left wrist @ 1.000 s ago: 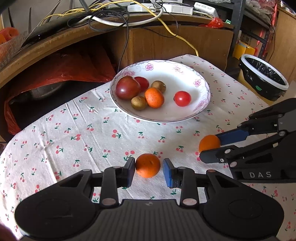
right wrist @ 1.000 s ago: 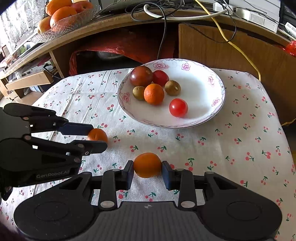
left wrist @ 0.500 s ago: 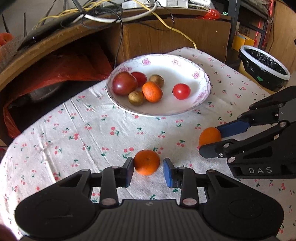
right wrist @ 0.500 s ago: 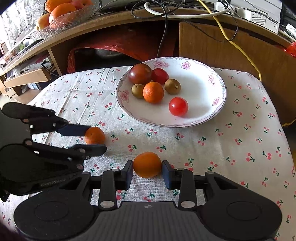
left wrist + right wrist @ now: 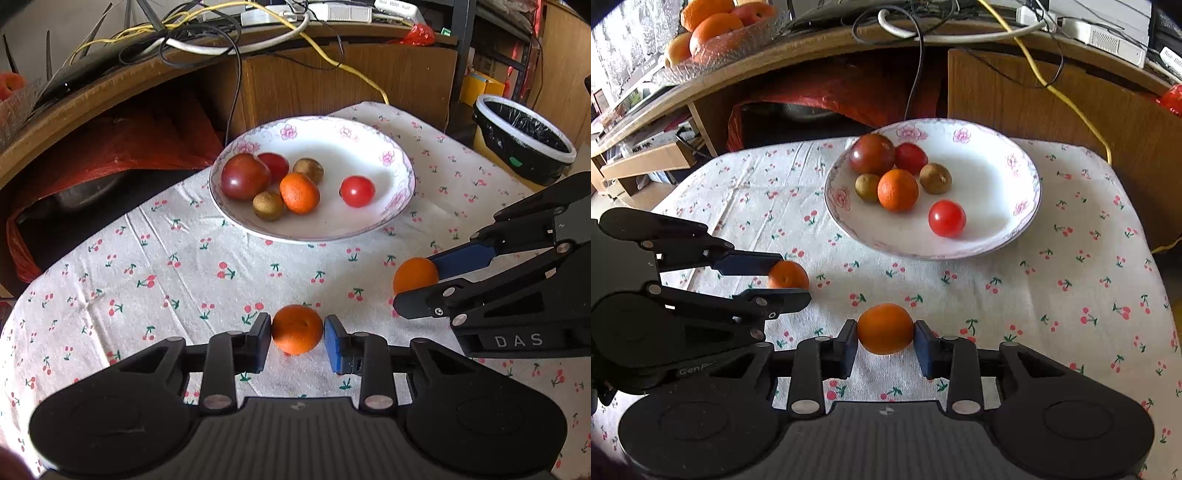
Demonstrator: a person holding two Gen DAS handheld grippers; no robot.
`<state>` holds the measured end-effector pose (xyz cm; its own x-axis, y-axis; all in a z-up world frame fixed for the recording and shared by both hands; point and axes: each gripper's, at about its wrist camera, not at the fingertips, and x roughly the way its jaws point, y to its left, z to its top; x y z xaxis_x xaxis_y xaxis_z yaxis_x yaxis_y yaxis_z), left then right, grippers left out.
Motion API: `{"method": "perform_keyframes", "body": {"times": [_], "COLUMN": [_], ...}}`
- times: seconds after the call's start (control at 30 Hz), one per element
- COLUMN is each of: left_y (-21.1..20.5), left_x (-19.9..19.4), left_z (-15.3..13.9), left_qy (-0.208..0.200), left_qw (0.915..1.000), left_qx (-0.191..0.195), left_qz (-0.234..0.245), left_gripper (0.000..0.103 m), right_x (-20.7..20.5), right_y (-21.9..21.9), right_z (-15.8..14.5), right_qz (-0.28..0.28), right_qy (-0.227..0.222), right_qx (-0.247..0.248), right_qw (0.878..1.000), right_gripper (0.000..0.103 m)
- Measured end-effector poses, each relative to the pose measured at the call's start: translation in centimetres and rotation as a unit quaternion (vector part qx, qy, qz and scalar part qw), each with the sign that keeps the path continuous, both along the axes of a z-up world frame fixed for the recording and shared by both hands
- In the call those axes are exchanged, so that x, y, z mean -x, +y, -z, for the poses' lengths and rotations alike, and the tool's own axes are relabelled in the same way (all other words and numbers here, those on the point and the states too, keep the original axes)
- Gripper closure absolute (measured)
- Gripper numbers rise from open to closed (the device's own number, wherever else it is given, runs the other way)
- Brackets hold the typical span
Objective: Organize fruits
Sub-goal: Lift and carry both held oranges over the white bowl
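Note:
A white flowered plate stands on the cherry-print tablecloth. It holds a mandarin, red tomatoes and two small brown fruits. My left gripper is shut on an orange mandarin just above the cloth, in front of the plate. In the right wrist view the same gripper comes in from the left. My right gripper is shut on a second mandarin, to the right of the left one. From the left wrist view it shows at the right edge.
Behind the table runs a wooden desk with cables and a power strip. A glass bowl of oranges sits on its left end. A red bag lies under the desk. A black-lined bin stands off the table's right side.
Both grippers have narrowed until their pads touch the mandarins, where small gaps showed before. The plate sits slightly farther off in both views.

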<state>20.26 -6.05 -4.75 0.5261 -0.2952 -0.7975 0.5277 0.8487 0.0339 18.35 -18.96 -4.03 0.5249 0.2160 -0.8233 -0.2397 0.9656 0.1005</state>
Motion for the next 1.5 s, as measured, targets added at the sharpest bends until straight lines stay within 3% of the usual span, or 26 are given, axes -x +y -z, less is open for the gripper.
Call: {"method": "perform_keyframes", "body": {"times": [0.53,0.73,0.83,1.07,1.5], "left_y": [0.3,0.5,0.1,0.8,-0.2], "left_x": [-0.7,-0.2,0.0,-0.9,-1.5], "left_z": [-2.2,-0.5,0.1,1.1,-1.6], "left_qy": [-0.021,0.004,-0.006,0.011,-0.021], "left_qw": [0.9992,0.9999,1.0000,0.9997,0.9990], "left_qx": [0.033,0.012,-0.006,0.011,0.035], "left_qz": [-0.010,-0.004,0.001,-0.020,-0.019], "left_gripper": [0.063,0.063,0.062,0.063,0.065], "right_x": [-0.7,-0.7,-0.6,-0.7,-2.0], "right_y": [-0.3,-0.9,-0.6,-0.7,-1.3], "right_z": [-2.6,-2.4,-2.3,-1.9,-2.4], "right_qz": [0.015,0.023,0.019,0.018,0.036], "right_qy": [-0.047,-0.041,-0.040,-0.033,-0.047], "right_qx": [-0.011,-0.010,-0.007,-0.007,-0.009], "right_qw": [0.999,0.999,0.999,0.999,0.998], "right_gripper": [0.075,0.075,0.075,0.075,0.075]}}
